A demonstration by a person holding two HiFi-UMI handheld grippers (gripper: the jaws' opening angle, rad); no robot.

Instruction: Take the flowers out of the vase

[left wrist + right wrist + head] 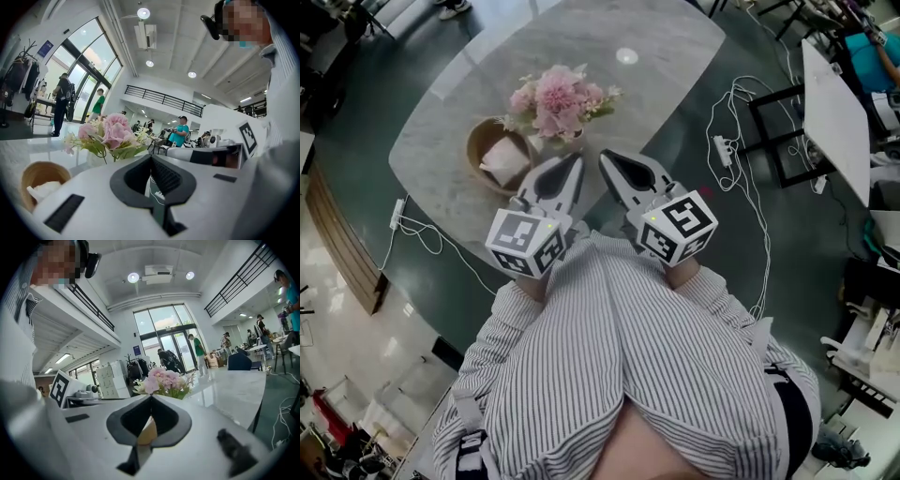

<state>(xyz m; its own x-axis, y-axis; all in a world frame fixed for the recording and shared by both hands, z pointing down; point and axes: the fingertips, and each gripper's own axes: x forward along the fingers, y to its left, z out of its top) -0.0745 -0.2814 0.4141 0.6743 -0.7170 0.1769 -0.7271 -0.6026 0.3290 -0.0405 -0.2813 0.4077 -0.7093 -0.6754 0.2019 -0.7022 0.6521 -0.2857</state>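
A bunch of pink flowers [558,97] with green leaves stands in a pale vase [555,142] near the middle of the oval marble table [656,56]. Both grippers hover side by side at the table's near edge, pointing at the flowers and a little short of them. My left gripper [577,159] is shut with nothing in it, and so is my right gripper [604,156]. The left gripper view has the flowers [112,133] up and left of the closed tips [151,157]. From the right gripper view the flowers [164,380] sit just past its tips [151,397]; the vase is hidden.
A wooden bowl [484,141] holding white tissue sits left of the vase, close to the left gripper. Cables and a power strip [724,150] lie on the floor to the right, beside a white table [834,117]. People stand far back in the hall.
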